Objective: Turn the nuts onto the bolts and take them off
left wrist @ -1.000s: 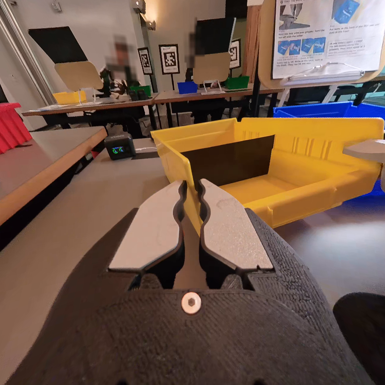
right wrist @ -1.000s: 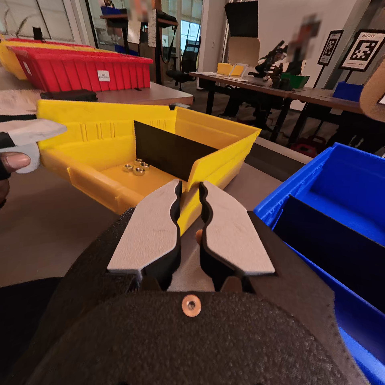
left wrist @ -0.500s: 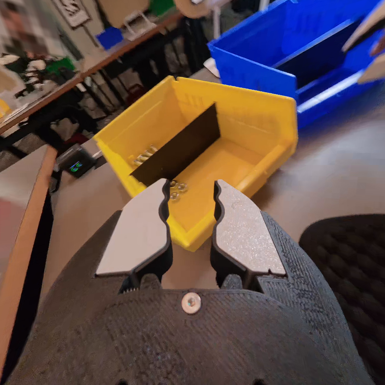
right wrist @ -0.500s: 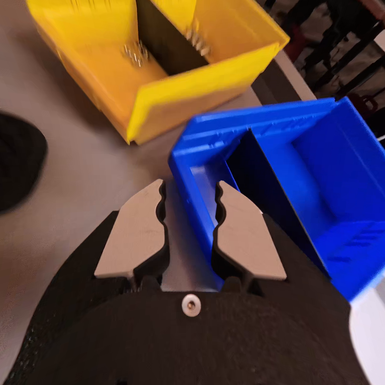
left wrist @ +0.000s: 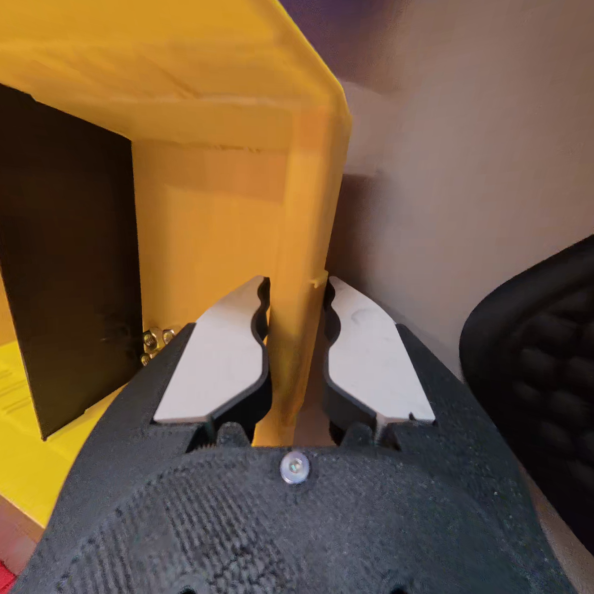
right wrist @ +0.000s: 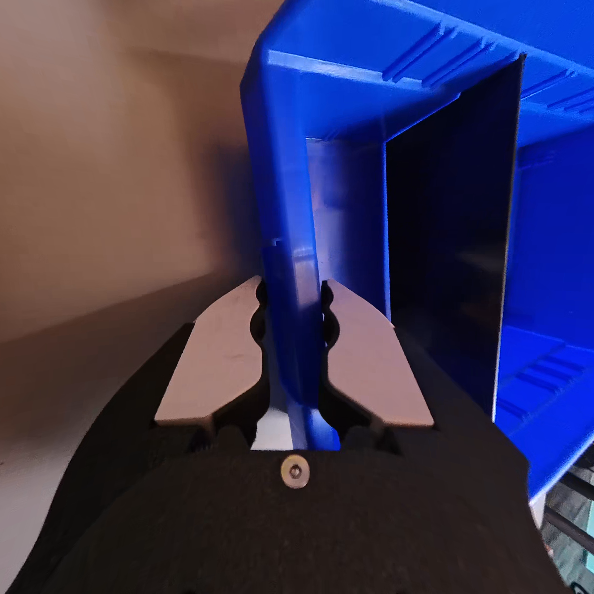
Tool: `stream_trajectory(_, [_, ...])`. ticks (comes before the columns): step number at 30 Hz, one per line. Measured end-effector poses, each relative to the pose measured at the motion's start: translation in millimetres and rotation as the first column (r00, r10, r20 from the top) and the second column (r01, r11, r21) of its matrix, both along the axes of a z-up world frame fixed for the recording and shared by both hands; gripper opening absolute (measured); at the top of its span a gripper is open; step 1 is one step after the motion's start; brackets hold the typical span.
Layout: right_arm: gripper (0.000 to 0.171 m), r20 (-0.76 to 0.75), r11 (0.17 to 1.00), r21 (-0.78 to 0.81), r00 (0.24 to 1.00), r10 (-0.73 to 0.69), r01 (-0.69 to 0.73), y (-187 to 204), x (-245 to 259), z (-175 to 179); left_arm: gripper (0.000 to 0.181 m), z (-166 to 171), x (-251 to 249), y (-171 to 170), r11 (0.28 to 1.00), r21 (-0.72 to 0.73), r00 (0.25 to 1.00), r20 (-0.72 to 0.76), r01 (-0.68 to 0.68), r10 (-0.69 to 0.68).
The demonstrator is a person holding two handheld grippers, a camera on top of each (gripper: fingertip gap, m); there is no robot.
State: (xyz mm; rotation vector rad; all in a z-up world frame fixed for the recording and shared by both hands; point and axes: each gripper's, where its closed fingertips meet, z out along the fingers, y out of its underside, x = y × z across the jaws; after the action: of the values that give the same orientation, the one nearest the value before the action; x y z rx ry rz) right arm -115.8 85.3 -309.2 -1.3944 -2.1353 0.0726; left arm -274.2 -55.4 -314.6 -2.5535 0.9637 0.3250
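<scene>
My left gripper (left wrist: 297,283) straddles the right wall of the yellow bin (left wrist: 308,193); its jaws are closed against that wall from both sides. Several brass-coloured nuts (left wrist: 154,340) lie on the bin floor beside the black divider (left wrist: 64,241), just left of my left finger. My right gripper (right wrist: 292,283) straddles the left wall of the blue bin (right wrist: 279,160), jaws pressed on it. The blue compartment next to its black divider (right wrist: 450,241) shows nothing inside. No bolts are in view.
The bins stand on a grey-brown table top (right wrist: 112,193). The black body of the other gripper (left wrist: 530,369) sits close at the right of the left wrist view. Floor shows past the table edge (right wrist: 572,514) at the lower right of the right wrist view. About 20 centimeters separates my left fingertips from my right.
Both grippers dropped from above the table down onto the bins. Their jaws were open half a second ago and now close on the yellow wall and the blue wall.
</scene>
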Motion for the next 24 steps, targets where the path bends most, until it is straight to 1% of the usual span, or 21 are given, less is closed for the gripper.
stream_trajectory(4, [0.032,-0.016,1.000,0.010,1.000,-0.004,0.004,-3.2,33.6,1.4,0.032,0.4,2.5,3.8,0.999,0.026,1.000,-0.003,0.023,-0.023])
stream_trajectory(9, [0.033,-0.015,0.998,0.036,0.998,-0.060,0.060,7.1,88.8,3.3,0.032,0.5,6.3,7.1,0.999,0.040,1.000,0.017,-0.013,0.013])
stream_trajectory(12, [0.032,-0.012,0.992,0.058,0.993,-0.114,0.114,22.5,121.0,3.7,0.033,0.7,8.6,10.1,0.998,0.064,0.999,0.028,-0.025,0.023])
stream_trajectory(16, [0.032,-0.007,0.978,0.070,0.981,-0.196,0.196,47.8,155.4,1.9,0.033,0.5,9.1,10.1,0.998,0.061,0.999,0.034,-0.030,0.028])
stream_trajectory(19, [0.032,-0.002,0.969,0.073,0.971,-0.238,0.238,66.9,175.0,1.7,0.032,0.5,9.2,9.9,0.998,0.055,0.999,0.026,-0.025,0.023])
stream_trajectory(24, [0.032,0.029,0.959,0.094,0.962,-0.272,0.268,97.1,199.0,0.8,0.031,0.6,10.5,13.4,0.998,0.065,1.000,0.026,-0.011,0.009])
